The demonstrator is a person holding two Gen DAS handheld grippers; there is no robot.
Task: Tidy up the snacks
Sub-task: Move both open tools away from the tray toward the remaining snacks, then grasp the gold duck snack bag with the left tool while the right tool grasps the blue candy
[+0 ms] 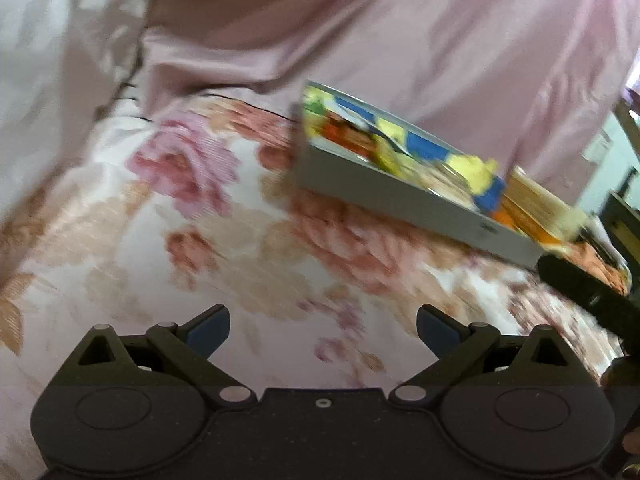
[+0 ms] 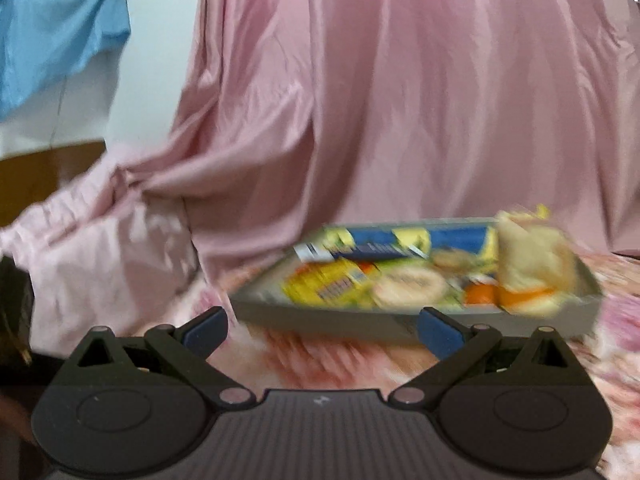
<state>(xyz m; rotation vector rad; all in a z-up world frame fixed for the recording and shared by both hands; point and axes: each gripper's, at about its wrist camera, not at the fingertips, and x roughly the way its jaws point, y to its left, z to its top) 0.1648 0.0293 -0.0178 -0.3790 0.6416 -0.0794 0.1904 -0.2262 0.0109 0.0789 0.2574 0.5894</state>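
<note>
While both frames blur, left gripper (image 1: 323,326) and right gripper (image 2: 323,328) stand spread, empty, above floral cloth (image 1: 224,216); snack packets (image 2: 384,276) fill grey tray (image 2: 320,314).

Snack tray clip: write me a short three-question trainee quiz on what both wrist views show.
1. True or false: the left tool holds a snack packet.
2. Multiple choice: the grey tray rests on A) a bare wooden table, B) a floral cloth, C) a metal shelf.
3. Fill in: behind the tray hangs a ___ curtain.

Key: 1 false, both it and the right tool are open and empty; 2 B; 3 pink.
</note>
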